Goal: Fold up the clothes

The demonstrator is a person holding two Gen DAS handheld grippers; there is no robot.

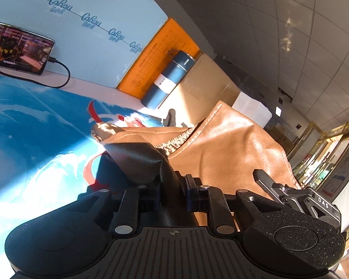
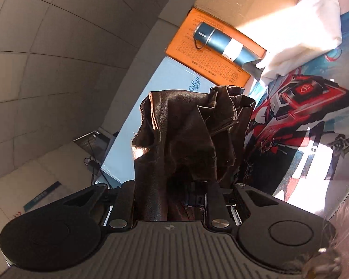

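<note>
A tan leather garment (image 1: pixel 232 144) with a shiny lining is lifted off the table in the left wrist view. A dark fold of it runs down between the jaws of my left gripper (image 1: pixel 172 186), which is shut on it. Part of the other gripper (image 1: pixel 290 195) shows at the garment's right edge. In the right wrist view the same garment (image 2: pixel 186 121) looks dark brown and bunched in shadow. It hangs between the jaws of my right gripper (image 2: pixel 186 190), which is shut on it. The fingertips of both grippers are hidden by leather.
A printed blue and red mat (image 1: pixel 35 127) covers the table. At the back are a phone (image 1: pixel 18 48) with a cable, a light-blue box (image 1: pixel 81 34), an orange box (image 1: pixel 160 55), a blue bottle (image 1: pixel 167 79) and a cardboard box (image 1: pixel 204 86). A white cloth (image 2: pixel 302 28) lies on the mat.
</note>
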